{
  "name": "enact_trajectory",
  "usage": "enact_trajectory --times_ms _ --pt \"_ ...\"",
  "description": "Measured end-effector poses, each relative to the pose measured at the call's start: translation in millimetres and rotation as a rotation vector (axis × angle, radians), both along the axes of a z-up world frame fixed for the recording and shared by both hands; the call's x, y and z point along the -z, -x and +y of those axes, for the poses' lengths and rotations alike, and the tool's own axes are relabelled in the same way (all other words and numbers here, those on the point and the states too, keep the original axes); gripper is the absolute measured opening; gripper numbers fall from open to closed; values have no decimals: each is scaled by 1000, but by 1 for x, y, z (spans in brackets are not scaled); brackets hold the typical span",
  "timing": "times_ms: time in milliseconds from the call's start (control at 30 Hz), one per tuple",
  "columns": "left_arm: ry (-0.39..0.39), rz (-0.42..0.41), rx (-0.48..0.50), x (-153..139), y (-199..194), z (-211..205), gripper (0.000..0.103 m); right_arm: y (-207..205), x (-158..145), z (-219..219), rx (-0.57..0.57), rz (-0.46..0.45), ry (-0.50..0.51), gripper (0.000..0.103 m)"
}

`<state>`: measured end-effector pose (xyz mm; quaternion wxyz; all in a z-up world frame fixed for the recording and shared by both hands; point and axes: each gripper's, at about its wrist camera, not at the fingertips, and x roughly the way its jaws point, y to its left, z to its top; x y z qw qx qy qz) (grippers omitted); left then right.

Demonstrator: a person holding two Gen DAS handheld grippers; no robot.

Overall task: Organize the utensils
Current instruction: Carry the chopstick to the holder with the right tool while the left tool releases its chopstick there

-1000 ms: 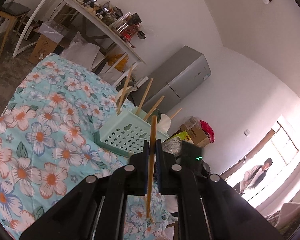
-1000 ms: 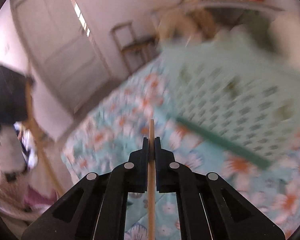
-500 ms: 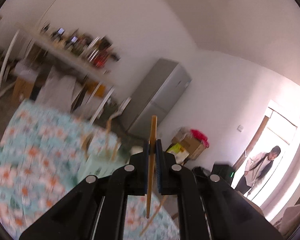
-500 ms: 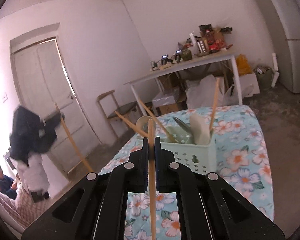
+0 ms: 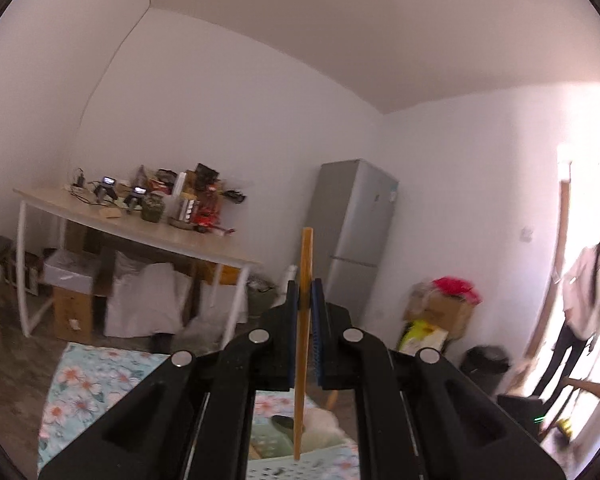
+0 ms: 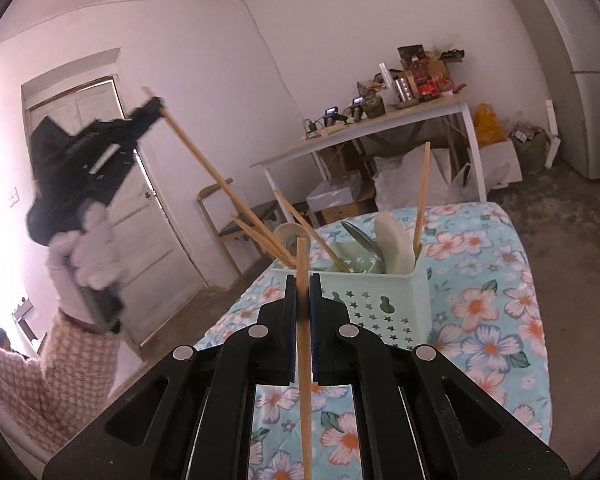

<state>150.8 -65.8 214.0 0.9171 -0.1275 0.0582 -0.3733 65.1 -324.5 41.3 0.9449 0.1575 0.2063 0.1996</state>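
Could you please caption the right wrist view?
Right gripper clamps a chopstick before the green utensil basket.

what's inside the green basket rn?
In the green basket: several wooden chopsticks leaning out, a white spoon, and a dark metal utensil. The basket walls hide their lower ends and anything on the bottom.

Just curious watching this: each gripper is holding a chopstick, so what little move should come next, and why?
Probably lower the right gripper so its chopstick tips into the mint-green utensil basket just ahead. Other chopsticks already stand there, and the left gripper is held high off to the side.
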Motion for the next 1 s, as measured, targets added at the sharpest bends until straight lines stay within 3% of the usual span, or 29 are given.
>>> enact_trajectory --times_ms 200,500,700,1000 --pt "-32 45 -12 25 -25 -24 6 -3 5 1 -14 11 -1 4" --pt "11 6 -58 14 -37 -20 6 -7 7 -1 -20 29 -18 4" --pt "-17 39 -107 37 -57 -34 6 -8 8 6 -31 38 -11 4" --pt "-1 152 -25 63 -71 -40 6 -8 11 9 -25 60 0 4"
